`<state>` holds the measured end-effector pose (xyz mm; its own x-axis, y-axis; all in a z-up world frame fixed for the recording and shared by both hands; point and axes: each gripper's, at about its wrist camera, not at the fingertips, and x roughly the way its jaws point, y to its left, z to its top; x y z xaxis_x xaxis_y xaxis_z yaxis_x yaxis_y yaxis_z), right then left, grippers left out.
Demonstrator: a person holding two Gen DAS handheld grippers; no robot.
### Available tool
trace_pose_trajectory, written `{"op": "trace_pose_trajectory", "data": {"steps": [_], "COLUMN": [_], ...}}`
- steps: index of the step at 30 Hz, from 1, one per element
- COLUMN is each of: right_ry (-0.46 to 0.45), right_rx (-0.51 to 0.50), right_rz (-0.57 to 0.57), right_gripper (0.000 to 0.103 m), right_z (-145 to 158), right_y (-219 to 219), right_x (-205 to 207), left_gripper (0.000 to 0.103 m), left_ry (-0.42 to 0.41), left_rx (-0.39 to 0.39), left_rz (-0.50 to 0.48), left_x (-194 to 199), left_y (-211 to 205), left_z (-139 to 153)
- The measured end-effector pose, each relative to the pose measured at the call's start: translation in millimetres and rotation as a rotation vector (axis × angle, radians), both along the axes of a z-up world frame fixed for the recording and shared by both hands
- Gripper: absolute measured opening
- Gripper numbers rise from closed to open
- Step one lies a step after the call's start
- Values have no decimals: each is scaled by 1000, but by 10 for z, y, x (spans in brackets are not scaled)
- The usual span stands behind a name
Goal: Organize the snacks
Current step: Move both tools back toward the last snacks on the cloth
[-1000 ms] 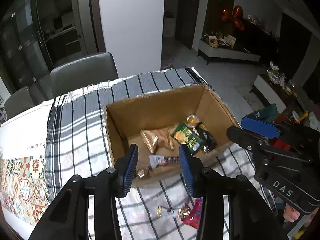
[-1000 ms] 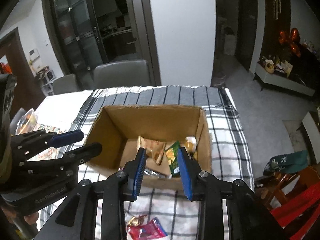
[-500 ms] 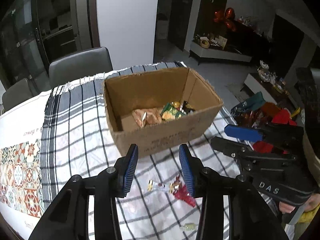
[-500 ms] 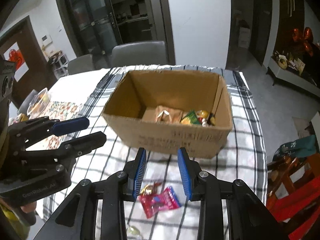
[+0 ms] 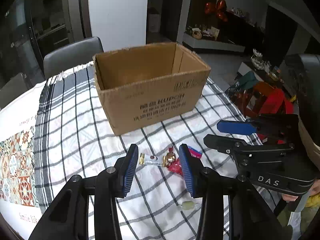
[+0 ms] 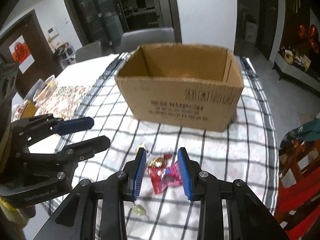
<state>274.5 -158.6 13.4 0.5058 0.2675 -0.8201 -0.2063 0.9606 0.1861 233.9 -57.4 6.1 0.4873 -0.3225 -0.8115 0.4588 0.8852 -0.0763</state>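
An open cardboard box (image 5: 152,92) (image 6: 180,92) stands on the checked cloth; its near wall hides the inside. In front of it lie loose snacks: a white-wrapped candy (image 5: 150,159), a gold foil candy (image 5: 169,157) (image 6: 157,162), a red packet (image 5: 176,167) (image 6: 166,177) and a pale green candy (image 5: 187,205) (image 6: 139,210). My left gripper (image 5: 158,150) (image 6: 99,131) hovers open over the white and gold candies. My right gripper (image 6: 162,152) (image 5: 226,134) hovers open over the red packet. Neither touches a snack.
The checked cloth (image 5: 80,120) covers the table, with a patterned mat (image 5: 14,166) at its left. A glass bowl (image 6: 45,90) sits far left. Grey chairs (image 5: 70,58) stand behind the table. A red wooden chair with clothes (image 6: 296,160) is off the right edge.
Both grippers drew back from above the box and sank toward the cloth. The box's contents dropped out of sight behind its near wall. The loose snacks now lie under the fingers.
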Motion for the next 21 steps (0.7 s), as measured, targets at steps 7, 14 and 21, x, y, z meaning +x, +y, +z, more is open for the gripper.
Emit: {"op": "trace_pose_trajectory", "data": {"steps": [7, 14, 21], "right_ry": [104, 184, 207], "right_rx": [73, 112, 89], "right_rz": [-2, 20, 30], "right_gripper": [34, 34, 34], "right_z": [-300, -589, -764], "right_y": [5, 126, 251], "right_x": [126, 242, 341], "left_gripper": [40, 32, 32], "left_ry": [57, 112, 77], "left_rx": [7, 12, 46], "left_rz": [14, -58, -111], "left_x": [78, 161, 136], "left_y": [43, 103, 108], "left_z": [-244, -568, -771]}}
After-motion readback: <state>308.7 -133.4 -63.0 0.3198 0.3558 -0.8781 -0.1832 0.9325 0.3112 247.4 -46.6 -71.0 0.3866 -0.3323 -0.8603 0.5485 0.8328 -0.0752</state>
